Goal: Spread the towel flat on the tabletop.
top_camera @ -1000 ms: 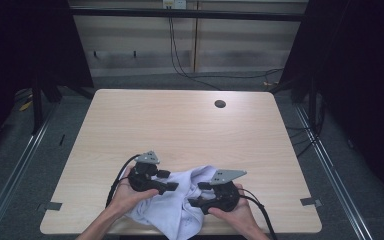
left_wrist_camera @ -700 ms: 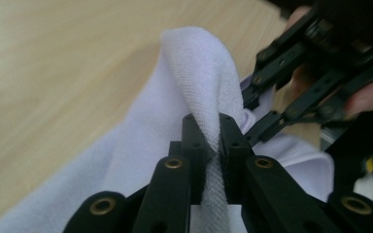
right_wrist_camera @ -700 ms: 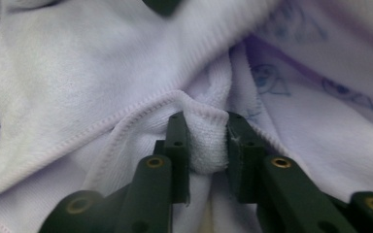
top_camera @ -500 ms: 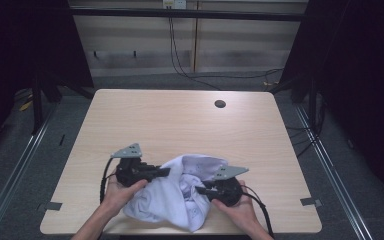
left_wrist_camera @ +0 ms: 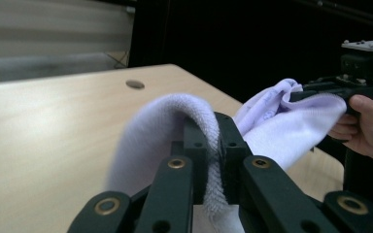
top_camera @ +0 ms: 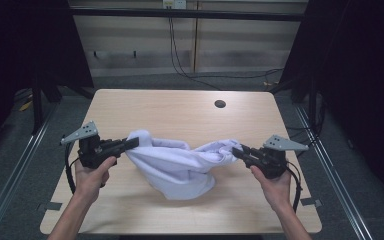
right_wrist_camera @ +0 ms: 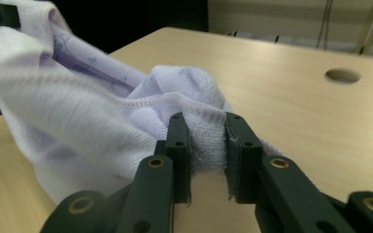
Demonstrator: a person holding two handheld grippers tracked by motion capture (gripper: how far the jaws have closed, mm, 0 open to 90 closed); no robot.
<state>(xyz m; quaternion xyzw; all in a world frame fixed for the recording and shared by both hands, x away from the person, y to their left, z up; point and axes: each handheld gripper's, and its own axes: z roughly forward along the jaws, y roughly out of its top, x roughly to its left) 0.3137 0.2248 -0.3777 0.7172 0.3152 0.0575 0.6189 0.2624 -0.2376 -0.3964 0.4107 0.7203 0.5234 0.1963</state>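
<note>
A pale lilac towel hangs in the air over the wooden table, stretched between both grippers with its middle sagging to the tabletop. My left gripper is shut on the towel's left end; in the left gripper view the jaws pinch a thin fold of the towel. My right gripper holds the right end. Its jaws have just been closing and now press on a thick bunched fold of the towel. Across the cloth, the left gripper view shows the right gripper in a hand.
A round cable hole sits in the table's far right part. Cables run down the back wall onto the floor. Metal rails flank the table on both sides, with dark curtains beyond.
Both grippers closed on the crumpled towel at the near edge, then rose and moved apart, left going left and right going right. The towel went from a heap to a stretched, hanging span.
</note>
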